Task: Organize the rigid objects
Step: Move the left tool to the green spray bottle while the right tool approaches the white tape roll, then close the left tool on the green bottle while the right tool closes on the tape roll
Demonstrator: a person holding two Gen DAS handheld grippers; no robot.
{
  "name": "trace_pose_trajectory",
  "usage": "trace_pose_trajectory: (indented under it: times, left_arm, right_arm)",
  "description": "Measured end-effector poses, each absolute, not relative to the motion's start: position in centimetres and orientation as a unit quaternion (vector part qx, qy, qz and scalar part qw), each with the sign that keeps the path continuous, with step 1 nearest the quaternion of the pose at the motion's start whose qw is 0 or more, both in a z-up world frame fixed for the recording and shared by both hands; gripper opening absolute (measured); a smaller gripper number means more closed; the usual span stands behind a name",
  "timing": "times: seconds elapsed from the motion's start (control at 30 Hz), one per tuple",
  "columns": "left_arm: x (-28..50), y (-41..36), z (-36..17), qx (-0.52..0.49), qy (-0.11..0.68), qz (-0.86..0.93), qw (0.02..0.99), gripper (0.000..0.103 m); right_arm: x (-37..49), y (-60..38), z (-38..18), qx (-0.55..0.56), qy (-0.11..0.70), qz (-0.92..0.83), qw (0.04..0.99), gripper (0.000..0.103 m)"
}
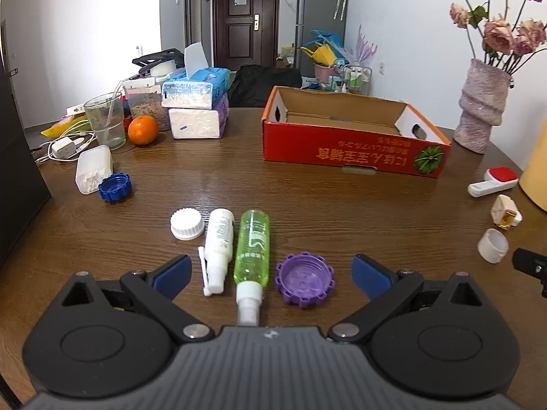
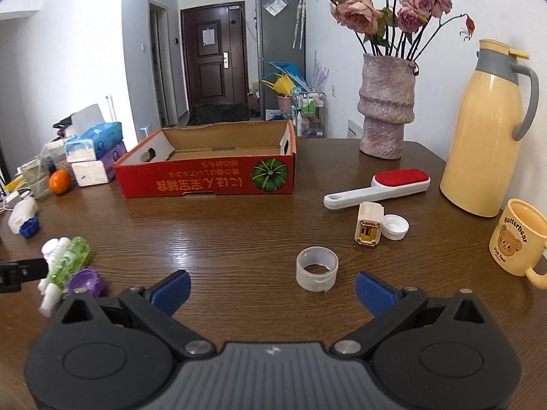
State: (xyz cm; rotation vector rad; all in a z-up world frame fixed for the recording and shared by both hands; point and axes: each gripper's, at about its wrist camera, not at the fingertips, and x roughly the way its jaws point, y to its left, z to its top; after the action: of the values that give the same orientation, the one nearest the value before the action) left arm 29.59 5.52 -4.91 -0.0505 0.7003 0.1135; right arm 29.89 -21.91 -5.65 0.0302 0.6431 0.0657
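While both jaws gape wide, holding nothing, seemingly

The table (image 1: 307,205) was dark wood with visible grain and a soft sheen. On it, the box (image 1: 352,152) was corrugated cardboard, printed glossy red outside and raw matt brown inside. Nearer than the box lay a translucent green plastic spray bottle (image 1: 252,249), glossy, beside an opaque white plastic bottle (image 1: 218,239) and a ridged purple plastic cap (image 1: 305,278). Right of the box stood a rough, stony-textured vase (image 2: 386,106) and a smooth, satin yellow jug (image 2: 478,130). The lint brush (image 2: 379,188) had smooth white plastic and a red, cloth-like pad. The gripper pads (image 2: 171,290) looked matt blue and ribbed.
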Motion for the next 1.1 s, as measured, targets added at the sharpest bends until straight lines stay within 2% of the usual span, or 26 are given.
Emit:
trace_pose_trajectory:
  times: [0.27, 0.5, 0.63, 0.97, 1.1]
  left_arm:
    - [32.3, 6.6, -6.2, -0.027, 0.360, 0.072, 0.930, 0.100]
    - [34.4, 7.3, -7.2, -0.020, 0.376, 0.082, 0.923, 0.090]
    - [35.5, 7.8, -8.0, -0.030, 0.389, 0.080, 0.917, 0.075]
    - [36.7, 7.5, -9.1, -0.024, 0.385, 0.066, 0.920, 0.060]
    - [36.7, 7.5, -9.2, -0.021, 0.380, 0.066, 0.922, 0.048]
  right_arm:
    - [33.0, -22.9, -7.1, 0.009, 0.338, 0.015, 0.941, 0.103]
    - [35.6, -23.5, -8.3, -0.005, 0.357, 0.009, 0.934, 0.103]
    - [36.8, -23.5, -8.5, -0.022, 0.361, 0.009, 0.932, 0.102]
    - [38.9, -24.2, -10.0, -0.008, 0.361, 0.005, 0.933, 0.100]
    - [39.2, -24.8, -10.7, 0.007, 0.366, -0.002, 0.931, 0.099]
